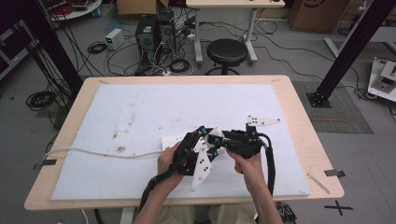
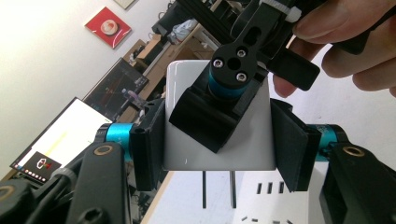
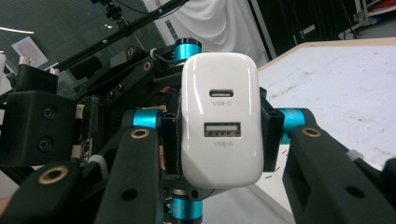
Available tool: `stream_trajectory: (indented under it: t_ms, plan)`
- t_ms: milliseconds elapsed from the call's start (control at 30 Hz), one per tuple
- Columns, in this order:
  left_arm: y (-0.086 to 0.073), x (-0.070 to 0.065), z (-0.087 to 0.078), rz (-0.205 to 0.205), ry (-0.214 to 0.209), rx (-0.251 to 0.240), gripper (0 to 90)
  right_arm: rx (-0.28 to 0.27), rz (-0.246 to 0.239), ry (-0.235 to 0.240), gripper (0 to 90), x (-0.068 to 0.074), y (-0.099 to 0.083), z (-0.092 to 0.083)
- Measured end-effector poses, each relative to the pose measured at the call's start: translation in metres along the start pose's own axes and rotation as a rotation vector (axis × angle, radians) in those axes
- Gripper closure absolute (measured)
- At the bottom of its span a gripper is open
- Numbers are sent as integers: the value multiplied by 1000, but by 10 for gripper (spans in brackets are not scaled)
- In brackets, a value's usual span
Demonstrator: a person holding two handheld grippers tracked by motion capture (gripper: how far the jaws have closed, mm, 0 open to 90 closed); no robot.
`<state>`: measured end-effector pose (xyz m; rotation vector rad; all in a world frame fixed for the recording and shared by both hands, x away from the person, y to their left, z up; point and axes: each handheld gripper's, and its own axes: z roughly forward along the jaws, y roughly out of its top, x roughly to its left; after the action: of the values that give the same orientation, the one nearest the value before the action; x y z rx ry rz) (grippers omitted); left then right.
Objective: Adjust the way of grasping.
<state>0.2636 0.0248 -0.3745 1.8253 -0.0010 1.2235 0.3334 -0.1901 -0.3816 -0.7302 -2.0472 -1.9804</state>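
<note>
From above, you hold both claws close together over the near middle of the bench (image 1: 299, 140), just above its white mat (image 1: 140, 112). The left claw (image 1: 198, 149) and right claw (image 1: 229, 140) meet nose to nose. A white power strip (image 1: 172, 139) lies on the mat beneath them, its cord (image 1: 93, 152) trailing left. The charger itself is too small to pick out here among the black parts.

In the left claw view, the white charger (image 2: 243, 149) sits between your left claw (image 2: 219, 144) jaws, its two prongs (image 2: 218, 189) pointing down toward the strip's slots (image 2: 269, 187). The left jaw presses its side; the right jaw looks a shade off the body, so I cannot tell how firm that pinch is. The right claw (image 2: 210, 116) crosses the charger's face, with your fingers (image 2: 348, 28) above it.

In the right claw view, your right claw (image 3: 219, 135) pinches the charger (image 3: 219, 121) by its sides, USB-C and USB-A ports facing the camera. The left claw's arms crowd behind it.

The risk, as I judge it: two claws holding one glossy block can fight each other. If either pulls or twists first, the charger may skew or slip, and tilted prongs would miss the slots or bend. The prong tips and the strip's near end are cut off, so alignment is hard to judge.
</note>
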Motion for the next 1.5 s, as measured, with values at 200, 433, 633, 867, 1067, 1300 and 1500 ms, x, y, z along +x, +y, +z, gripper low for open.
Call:
stream_trajectory:
  t_ms: [200, 433, 633, 867, 1067, 1300, 1500]
  plan:
    - [-2, 2, 3, -39, -8, 14, 360, 3, 3, -27, 631, 1, -1, 0]
    - [-5, 6, 2, -80, -32, 18, 236, -11, 1, -32, 630, -1, 0, -3]
    - [-6, 10, -1, -129, -57, -1, 204, -21, 2, -44, 630, -1, 0, -6]
    - [-8, 17, -9, -225, -100, -32, 203, -47, -8, -70, 630, 0, 1, -11]
    - [-15, 33, -24, -353, -134, -63, 204, -51, -31, -103, 630, 0, 3, -20]
    - [-27, 47, -37, -452, -155, -61, 204, -52, -40, -128, 630, 0, 3, -25]
    - [-44, 56, -52, -570, -157, -29, 204, -40, -55, -154, 630, -1, 5, -27]
